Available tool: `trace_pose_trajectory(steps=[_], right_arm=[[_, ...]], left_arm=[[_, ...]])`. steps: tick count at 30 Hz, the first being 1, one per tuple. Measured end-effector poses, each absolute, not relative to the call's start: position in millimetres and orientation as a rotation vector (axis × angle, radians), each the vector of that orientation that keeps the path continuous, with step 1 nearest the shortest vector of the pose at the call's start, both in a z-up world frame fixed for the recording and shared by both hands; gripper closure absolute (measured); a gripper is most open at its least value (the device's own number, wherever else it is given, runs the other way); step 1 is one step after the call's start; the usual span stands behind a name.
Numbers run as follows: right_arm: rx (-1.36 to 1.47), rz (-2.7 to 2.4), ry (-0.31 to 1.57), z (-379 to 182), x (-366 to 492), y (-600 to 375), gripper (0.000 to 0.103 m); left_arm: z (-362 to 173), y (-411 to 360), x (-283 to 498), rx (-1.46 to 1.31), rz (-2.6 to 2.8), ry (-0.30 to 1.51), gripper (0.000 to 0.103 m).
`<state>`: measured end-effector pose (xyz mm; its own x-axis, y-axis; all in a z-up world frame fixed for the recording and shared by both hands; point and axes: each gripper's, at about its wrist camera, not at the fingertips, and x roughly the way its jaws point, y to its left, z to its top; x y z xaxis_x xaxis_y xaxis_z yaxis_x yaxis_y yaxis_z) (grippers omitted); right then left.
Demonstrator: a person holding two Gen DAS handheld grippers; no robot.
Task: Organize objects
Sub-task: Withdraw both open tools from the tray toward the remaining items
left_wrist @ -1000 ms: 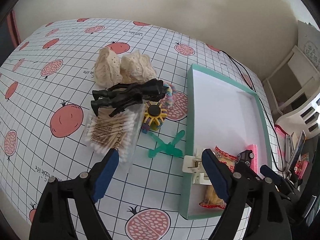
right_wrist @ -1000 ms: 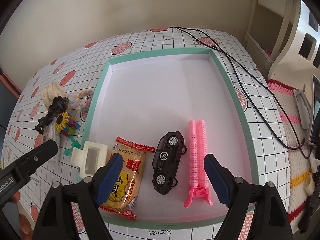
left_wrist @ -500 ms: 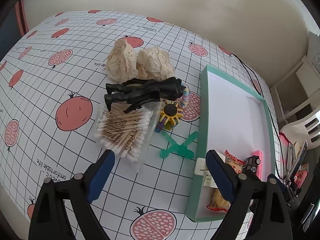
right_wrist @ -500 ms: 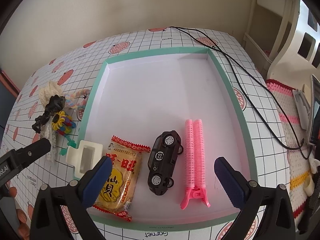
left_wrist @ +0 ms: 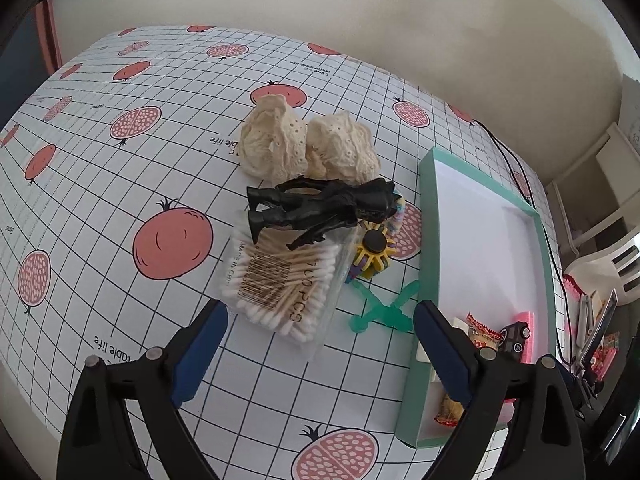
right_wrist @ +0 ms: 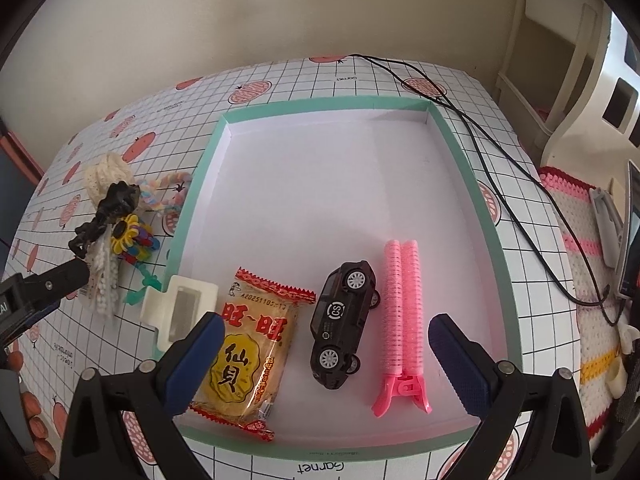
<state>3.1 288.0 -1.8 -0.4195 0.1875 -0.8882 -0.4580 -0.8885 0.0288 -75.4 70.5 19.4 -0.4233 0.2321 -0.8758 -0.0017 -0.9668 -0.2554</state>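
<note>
A table [left_wrist: 100, 208] covered in a pomegranate-print grid cloth was seen, with a green-rimmed tray [right_wrist: 486, 216] lying on it. Inside the tray, along its near edge, a snack packet [right_wrist: 252, 348], a black toy car [right_wrist: 344, 320] and a pink hair clip [right_wrist: 402, 320] were laid side by side. A cotton swab pack [left_wrist: 280, 280] was found left of the tray, with a black figurine [left_wrist: 320, 206] resting partly on it. The left gripper [left_wrist: 320, 344] and right gripper [right_wrist: 324, 348] were both held wide apart, with nothing gripped
</note>
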Motion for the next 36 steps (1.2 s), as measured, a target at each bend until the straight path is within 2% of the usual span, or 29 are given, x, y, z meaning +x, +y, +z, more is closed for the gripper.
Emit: trace_pose_trajectory(steps=[12, 17, 36], right_arm=[[-1.362, 2.468, 0.353, 23, -16, 247, 0.0], [-1.398, 2.516, 0.307, 29, -30, 225, 0.0], [-1.376, 2.509, 0.517, 57, -96, 227, 0.001]], left_arm=[[18, 13, -92, -1.602, 2.579, -0.412, 0.009], [11, 1, -99, -1.64, 2.573, -0.384, 0.009], [21, -16, -135, -1.593, 2.512, -0.661, 0.009]])
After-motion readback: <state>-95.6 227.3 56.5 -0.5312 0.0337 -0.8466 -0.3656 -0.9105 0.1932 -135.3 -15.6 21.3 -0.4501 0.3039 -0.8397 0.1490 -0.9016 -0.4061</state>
